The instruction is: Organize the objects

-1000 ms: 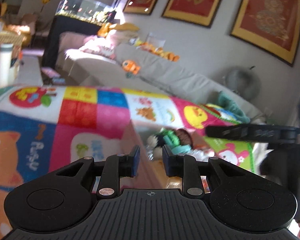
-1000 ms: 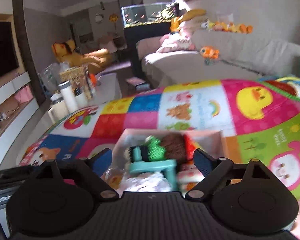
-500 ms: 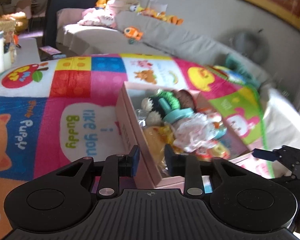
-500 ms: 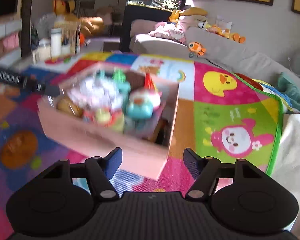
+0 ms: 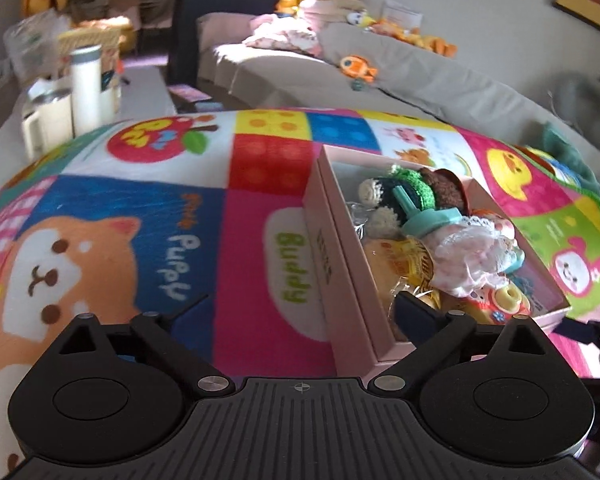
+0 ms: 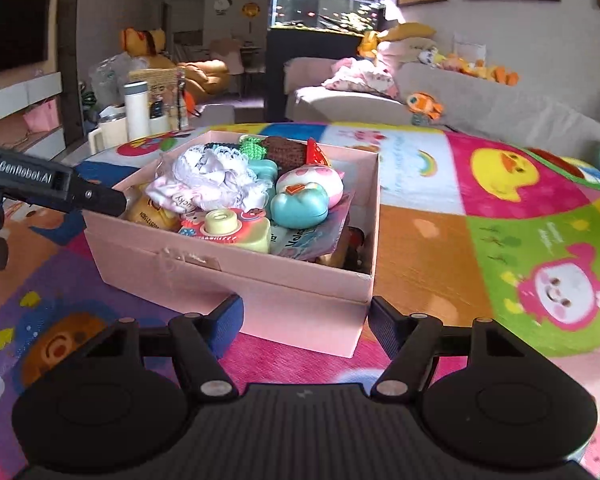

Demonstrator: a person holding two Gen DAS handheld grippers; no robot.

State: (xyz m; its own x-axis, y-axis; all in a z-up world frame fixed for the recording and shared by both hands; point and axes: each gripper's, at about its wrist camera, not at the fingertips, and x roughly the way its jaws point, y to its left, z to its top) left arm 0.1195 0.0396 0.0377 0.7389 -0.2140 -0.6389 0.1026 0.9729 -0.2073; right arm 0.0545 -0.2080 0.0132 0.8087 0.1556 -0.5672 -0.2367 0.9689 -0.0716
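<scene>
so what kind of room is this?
Most likely a home living room: a grey sofa strewn with plush toys, a fish tank behind it, and a children's play mat under the pink toy box.

Left wrist view: looking down over its tongs, close beside the pink box at frame right. Right wrist view: low, close at a corner of the pink box, facing the sofa. Shared: box, play mat, sofa.
</scene>
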